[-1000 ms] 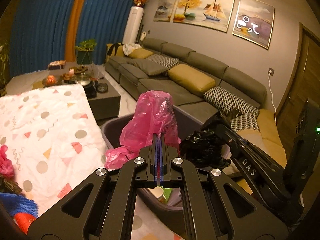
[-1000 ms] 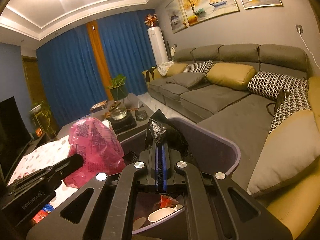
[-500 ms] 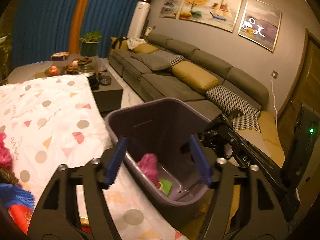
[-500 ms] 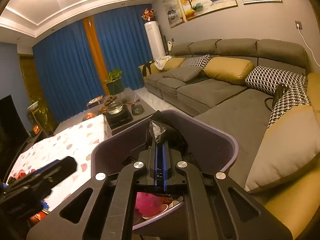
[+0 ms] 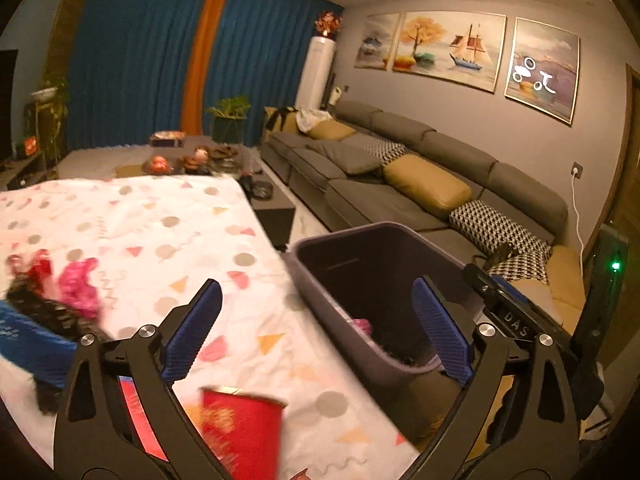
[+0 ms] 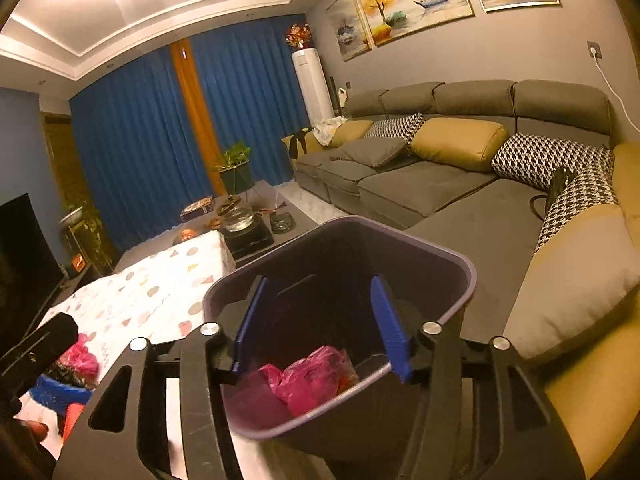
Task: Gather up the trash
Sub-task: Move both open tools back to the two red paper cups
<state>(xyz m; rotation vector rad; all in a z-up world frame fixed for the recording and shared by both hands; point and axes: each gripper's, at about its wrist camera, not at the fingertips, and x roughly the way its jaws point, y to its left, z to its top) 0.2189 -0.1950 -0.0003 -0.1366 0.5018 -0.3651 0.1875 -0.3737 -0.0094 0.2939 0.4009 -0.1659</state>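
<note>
A dark grey trash bin (image 5: 352, 248) (image 6: 460, 272) stands beside the table, against the sofa. A pink plastic bag (image 6: 312, 376) lies inside it; a bit of pink (image 5: 362, 325) and something dark show in the left wrist view. My left gripper (image 5: 316, 328) is open and empty, above the table edge beside the bin. My right gripper (image 6: 320, 328) is open and empty, just above the bin's opening. A red cup (image 5: 240, 432) stands on the table under the left gripper. More pink and red scraps (image 5: 76, 280) and a blue item (image 5: 24, 340) lie at the left.
The table carries a white cloth with coloured shapes (image 5: 160, 232). A grey sofa with yellow and chequered cushions (image 6: 460, 140) runs along the right. A low dark table with a glass kettle (image 6: 240, 216) stands beyond.
The left gripper let go of the pink bag, which fell into the bin, then swung left over the table. The right gripper opened and the black bag it held is gone from it.
</note>
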